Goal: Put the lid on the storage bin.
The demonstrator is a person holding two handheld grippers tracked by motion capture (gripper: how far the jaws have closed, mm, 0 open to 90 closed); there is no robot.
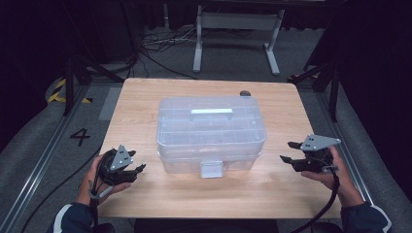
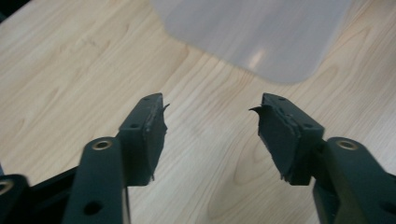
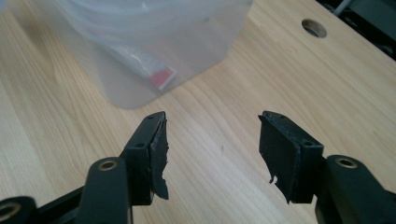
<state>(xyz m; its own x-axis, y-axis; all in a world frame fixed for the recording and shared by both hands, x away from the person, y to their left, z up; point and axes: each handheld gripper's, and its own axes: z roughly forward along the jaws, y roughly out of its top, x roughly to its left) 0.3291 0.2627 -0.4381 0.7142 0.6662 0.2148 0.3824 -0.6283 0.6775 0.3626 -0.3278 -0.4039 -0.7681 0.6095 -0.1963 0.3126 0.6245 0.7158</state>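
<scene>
Clear lidded box (image 1: 211,133): centre of bench (image 1: 141,97), front latch (image 1: 212,169) facing the person. Left gripper (image 1: 138,169) left of box, right gripper (image 1: 287,151) right of it; both jaws apart, empty. Advice: approach evenly, grip opposite walls together.

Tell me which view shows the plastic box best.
The high view: the whole box is there, with its lid handle and front latch. The left gripper view gives one blurred corner; the right gripper view gives a lower corner, with a red-and-white item inside.
</scene>
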